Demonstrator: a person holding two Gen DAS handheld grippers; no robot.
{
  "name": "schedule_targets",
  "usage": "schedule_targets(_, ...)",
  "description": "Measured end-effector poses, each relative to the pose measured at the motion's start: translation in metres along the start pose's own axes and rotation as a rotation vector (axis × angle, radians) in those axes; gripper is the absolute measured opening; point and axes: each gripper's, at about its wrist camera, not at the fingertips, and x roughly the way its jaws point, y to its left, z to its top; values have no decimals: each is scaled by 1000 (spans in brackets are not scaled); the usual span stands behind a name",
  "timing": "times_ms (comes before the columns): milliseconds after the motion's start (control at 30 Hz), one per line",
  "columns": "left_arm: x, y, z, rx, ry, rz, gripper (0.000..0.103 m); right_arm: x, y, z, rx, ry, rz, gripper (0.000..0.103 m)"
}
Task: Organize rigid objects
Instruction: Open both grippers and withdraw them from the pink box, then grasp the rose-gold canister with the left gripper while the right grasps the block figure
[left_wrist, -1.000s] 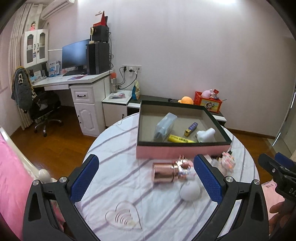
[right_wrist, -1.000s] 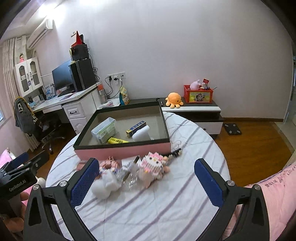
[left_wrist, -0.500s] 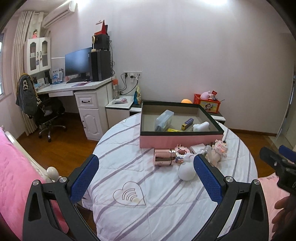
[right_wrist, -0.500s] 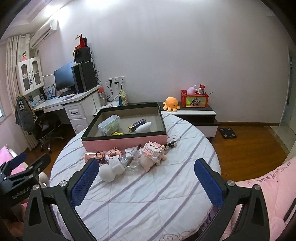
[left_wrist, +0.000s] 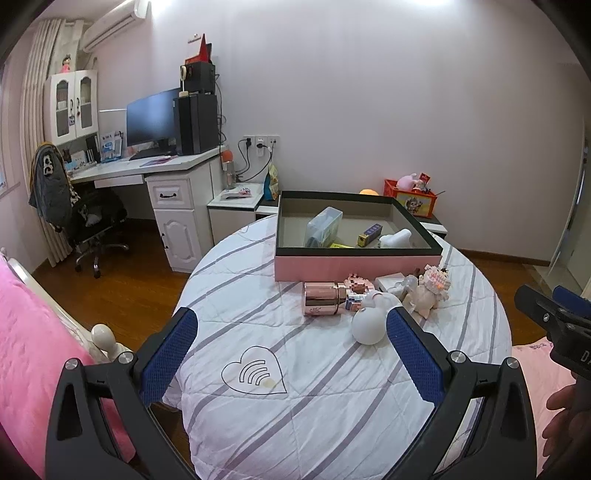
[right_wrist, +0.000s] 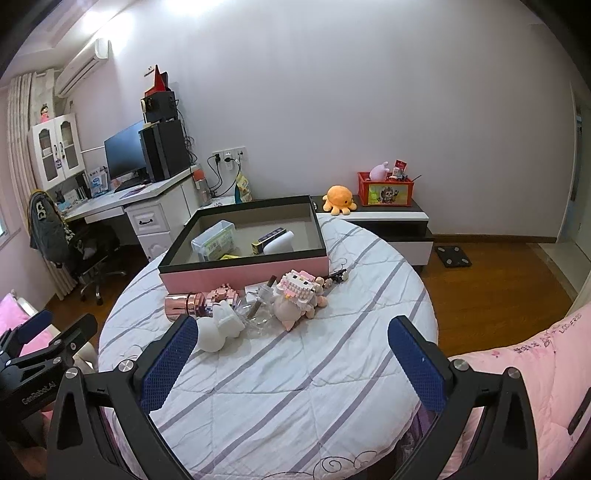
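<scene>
Bedroom background is being shown, with a round worktop (left_wrist: 332, 387) under a striped white quilt, and a pink box (left_wrist: 354, 264) with a dark rim sitting at its far side. Several items are already lying inside the box: a clear plastic case (left_wrist: 324, 230), a small dark-and-yellow carton (left_wrist: 370, 234) and a white piece (left_wrist: 396, 239).

A cluster is being left loose on the quilt just in front of the box: a rose-gold cylinder (left_wrist: 324, 298), a pink brick figure (left_wrist: 356, 291), a white rounded figurine (left_wrist: 371, 321), a pale brick-built cat (right_wrist: 295, 290) and some clear pieces that cannot be made out well.

Both tools are being held back from the cluster, near the worktop's front edge. The left gripper (left_wrist: 291, 360) is being held wide, nothing between its blue pads; the right gripper (right_wrist: 291, 360) is likewise wide and empty (each one is also showing at the edge of the other's view).

Step in hand, as judged: a pause between picks, with roughly half the items boxed and none being carried. The next move is likely calling for a reach forward onto one loose item, probably the cylinder or the white figurine.

The cylinder is lying on its side, its long axis running left-right in the left view, its wide end pointing left and its narrower end touching the pink brick figure. A grasp across its width is being favoured, since it may roll.
</scene>
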Motion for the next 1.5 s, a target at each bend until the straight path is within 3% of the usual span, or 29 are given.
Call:
schedule_targets(400, 35, 3, 6, -7, 48, -8, 103, 33, -8, 8, 24, 50, -23, 103)
schedule_targets(900, 126, -10, 11, 22, 167, -47, 103, 97, -13, 17, 26, 138, -43, 103)
schedule_targets(1267, 189, -16, 7, 30, 264, -36, 102, 140, -21, 15, 37, 203, -53, 103)
schedule_targets(1367, 200, -13, 3, -3, 297, -85, 88, 149, -20, 15, 36, 215, -45, 103)
schedule_targets(1433, 202, -11, 2, -14, 304, -106, 71, 155, -19, 15, 36, 220, -39, 103)
schedule_targets(1467, 204, -11, 1, -11, 313, -118, 57, 159, -19, 15, 39, 224, -36, 103)
schedule_targets(1500, 205, -11, 1, -17, 317, -127, 55, 161, -20, 15, 43, 226, -33, 103)
